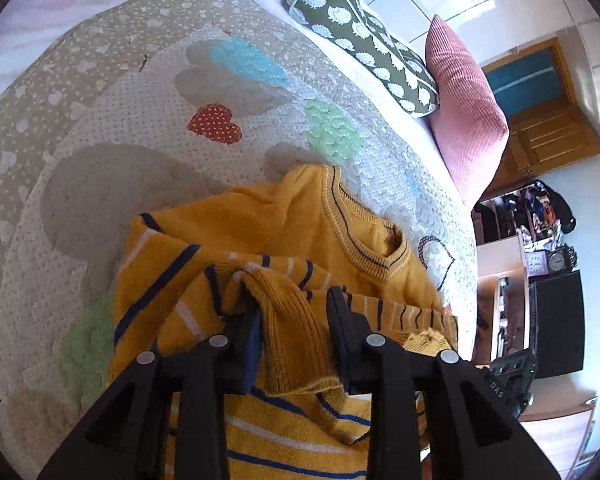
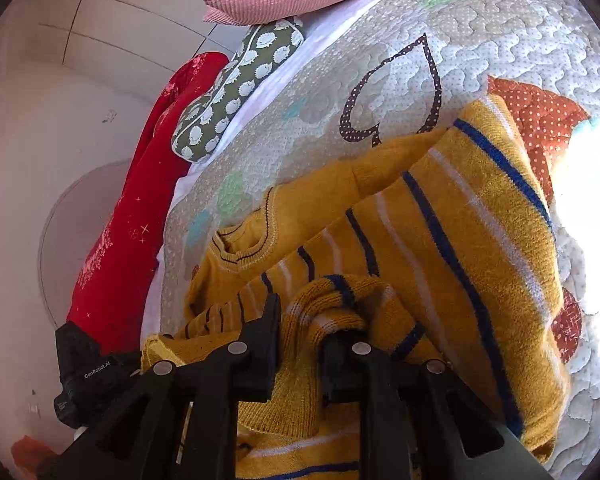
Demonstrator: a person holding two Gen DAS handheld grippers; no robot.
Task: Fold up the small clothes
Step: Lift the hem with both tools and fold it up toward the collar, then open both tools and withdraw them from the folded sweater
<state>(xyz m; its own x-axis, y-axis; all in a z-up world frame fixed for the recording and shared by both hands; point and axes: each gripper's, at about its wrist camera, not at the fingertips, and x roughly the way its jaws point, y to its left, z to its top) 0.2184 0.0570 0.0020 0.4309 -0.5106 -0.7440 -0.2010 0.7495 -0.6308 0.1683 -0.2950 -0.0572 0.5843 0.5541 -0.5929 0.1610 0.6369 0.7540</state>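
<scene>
The fold-over step is in hand: the mustard-yellow knitted sweater with navy and white stripes (image 1: 300, 216) lies on the quilted, heart-patched bedspread (image 1: 140, 92), its ribbed hem doubled toward the V-neck at 12 o'clock. The left claw (image 1: 294, 312) and right claw (image 2: 300, 320) stand parted, soft bunched knit loose between them. Next, I judge, both withdraw without dragging the fold.

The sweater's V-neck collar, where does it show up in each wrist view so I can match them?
Left wrist: the collar sits right of centre, just above the fingers.
Right wrist: the collar sits left of centre, above the left finger.
Shared landmark: the green sheep-print pillow beyond the sweater.
</scene>
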